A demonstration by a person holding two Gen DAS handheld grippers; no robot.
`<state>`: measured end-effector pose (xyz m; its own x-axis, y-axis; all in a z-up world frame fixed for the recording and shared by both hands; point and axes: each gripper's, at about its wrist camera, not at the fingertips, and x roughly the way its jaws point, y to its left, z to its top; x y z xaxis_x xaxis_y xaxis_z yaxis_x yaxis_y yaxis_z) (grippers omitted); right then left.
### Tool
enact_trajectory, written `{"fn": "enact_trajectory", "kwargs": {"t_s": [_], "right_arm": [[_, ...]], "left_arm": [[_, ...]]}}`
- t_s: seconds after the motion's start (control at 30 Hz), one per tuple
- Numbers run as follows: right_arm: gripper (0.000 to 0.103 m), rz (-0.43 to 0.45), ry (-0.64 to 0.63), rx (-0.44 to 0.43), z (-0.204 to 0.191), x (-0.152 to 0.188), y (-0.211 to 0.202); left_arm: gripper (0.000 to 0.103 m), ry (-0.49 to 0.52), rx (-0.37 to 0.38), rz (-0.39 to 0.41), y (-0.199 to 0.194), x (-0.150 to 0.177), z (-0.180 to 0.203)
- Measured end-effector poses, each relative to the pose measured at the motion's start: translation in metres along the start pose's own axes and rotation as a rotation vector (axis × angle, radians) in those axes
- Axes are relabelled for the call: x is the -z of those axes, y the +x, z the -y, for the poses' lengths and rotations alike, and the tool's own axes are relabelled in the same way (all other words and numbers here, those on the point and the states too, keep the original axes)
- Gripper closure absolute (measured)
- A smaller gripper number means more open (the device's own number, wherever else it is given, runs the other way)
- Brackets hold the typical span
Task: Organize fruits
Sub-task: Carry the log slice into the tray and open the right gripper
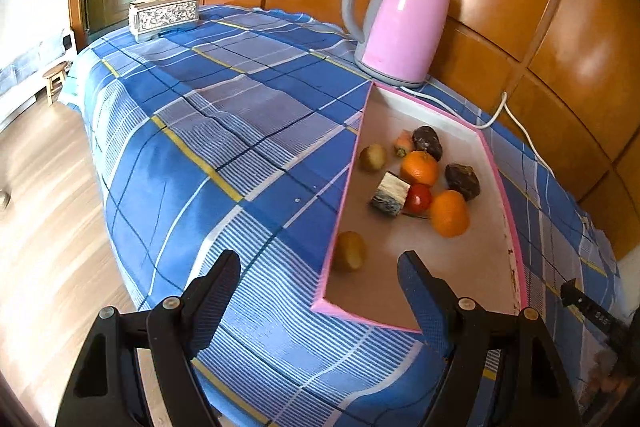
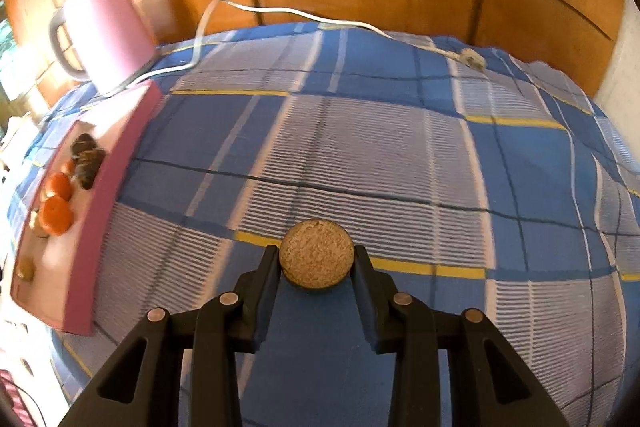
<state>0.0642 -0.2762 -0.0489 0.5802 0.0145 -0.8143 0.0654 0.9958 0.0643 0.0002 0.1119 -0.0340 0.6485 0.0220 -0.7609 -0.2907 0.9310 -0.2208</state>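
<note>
A pink-rimmed tray (image 1: pixel 404 327) lies on the blue checked cloth and holds several fruits: two oranges (image 1: pixel 450 213), a red tomato (image 1: pixel 418 198), two kiwis (image 1: pixel 349 250), dark lumps (image 1: pixel 462 181) and a cut wedge (image 1: pixel 390 194). My left gripper (image 1: pixel 320 279) hangs open over the tray's near-left corner, nothing between its fingers. In the right wrist view my right gripper (image 2: pixel 316 259) is shut on a round brown kiwi (image 2: pixel 316 253), held above the cloth to the right of the tray (image 2: pixel 116 195).
A pink kettle (image 1: pixel 404 19) stands behind the tray by the wooden wall, its white cord (image 2: pixel 288 13) trailing across the cloth to a plug (image 2: pixel 472 59). A silver tissue box (image 1: pixel 164 15) sits at the far left corner. The table edge drops to wooden floor (image 1: pixel 48 227) at left.
</note>
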Motion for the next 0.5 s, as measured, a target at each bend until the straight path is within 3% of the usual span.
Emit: {"fn": "enact_trajectory", "kwargs": {"t_s": [0.5], "right_arm": [[0.067,0.049,-0.306,-0.254,-0.126,-0.018,-0.023]], "left_arm": [[0.021,-0.026,-0.007,0.003,0.003,0.0,-0.006]]}}
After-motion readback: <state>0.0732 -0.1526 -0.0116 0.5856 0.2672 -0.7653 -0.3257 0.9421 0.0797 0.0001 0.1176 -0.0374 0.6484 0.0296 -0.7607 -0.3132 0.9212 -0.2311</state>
